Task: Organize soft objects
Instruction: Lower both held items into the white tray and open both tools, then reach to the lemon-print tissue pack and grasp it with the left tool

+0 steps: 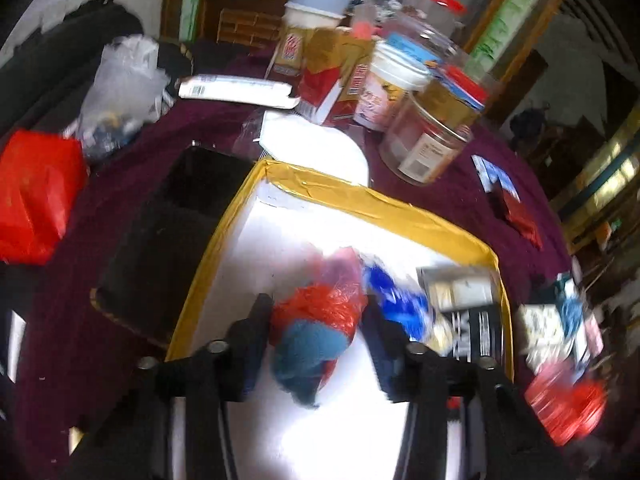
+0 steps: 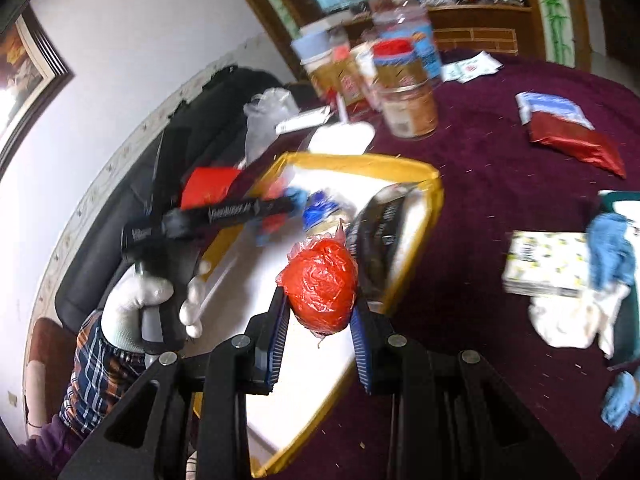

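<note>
Maroon cloth covers the table (image 2: 500, 184); jars and cartons crowd its far edge (image 1: 400, 80). White box with a yellow taped rim (image 1: 352, 196) sits near me, centre.

My left tool (image 1: 316, 336) hangs over the box, fingers parted. Between them, a bundle of red plastic wrap with blue-green cloth showing (image 1: 316, 332); blur hides whether the pads press it, so it looks loose in the gap. Just right of it in the box: a blue-and-white wrapped item (image 1: 400, 300) and a dark packet (image 1: 468, 320).

My right tool (image 2: 320, 320) pinches a ball wrapped in red plastic (image 2: 322, 284), pads on both flanks, above the box's near right side. My left hand, white-gloved (image 2: 140, 300), grips the other tool's handle at left.

Right on the table: red foil pouch (image 2: 572, 140), patterned pack (image 2: 548, 260), blue and white cloths (image 2: 608, 256).
</note>
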